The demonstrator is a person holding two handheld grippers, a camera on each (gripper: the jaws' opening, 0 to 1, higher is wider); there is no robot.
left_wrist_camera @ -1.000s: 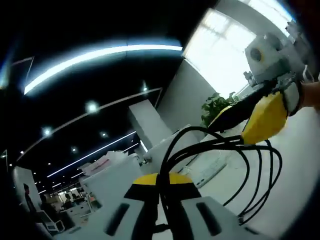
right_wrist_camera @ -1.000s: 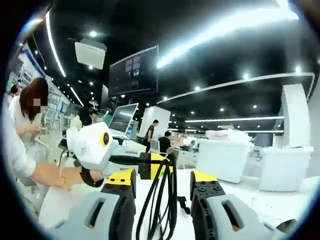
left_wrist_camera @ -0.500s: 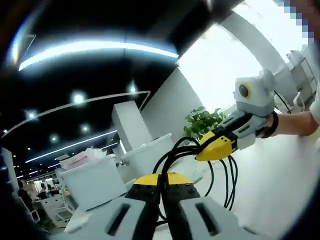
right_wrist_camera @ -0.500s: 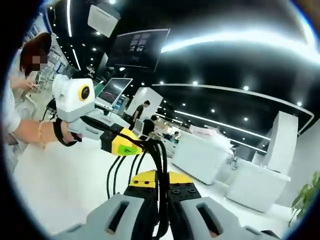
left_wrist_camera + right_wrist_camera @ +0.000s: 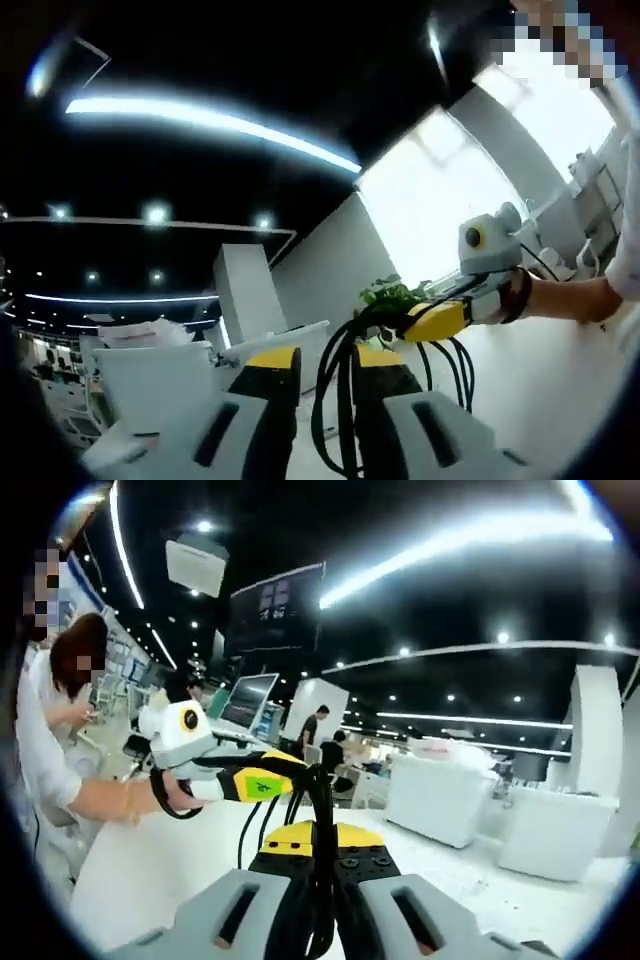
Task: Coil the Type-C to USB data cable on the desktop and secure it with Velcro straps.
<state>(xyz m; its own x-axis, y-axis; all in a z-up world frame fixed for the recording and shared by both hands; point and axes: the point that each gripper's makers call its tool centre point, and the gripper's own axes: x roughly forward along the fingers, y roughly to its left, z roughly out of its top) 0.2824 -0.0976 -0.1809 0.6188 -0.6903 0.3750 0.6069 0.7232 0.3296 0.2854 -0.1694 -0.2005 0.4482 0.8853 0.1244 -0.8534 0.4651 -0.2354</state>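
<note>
Left gripper view: left gripper [image 5: 318, 372] jaws now parted around cable [image 5: 335, 400] | right gripper [image 5: 317, 842] clamps cable, unchanged

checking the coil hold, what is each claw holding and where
Right claw is shut on the black cable's bunched loops. Left claw is open around them.

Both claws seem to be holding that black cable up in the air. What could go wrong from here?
The left claw stands open around the looped cable, so only the right claw pinches it; the coil may spring apart. The loops hang loose above the white desktop and could tangle or slip before any strap goes on.
</note>
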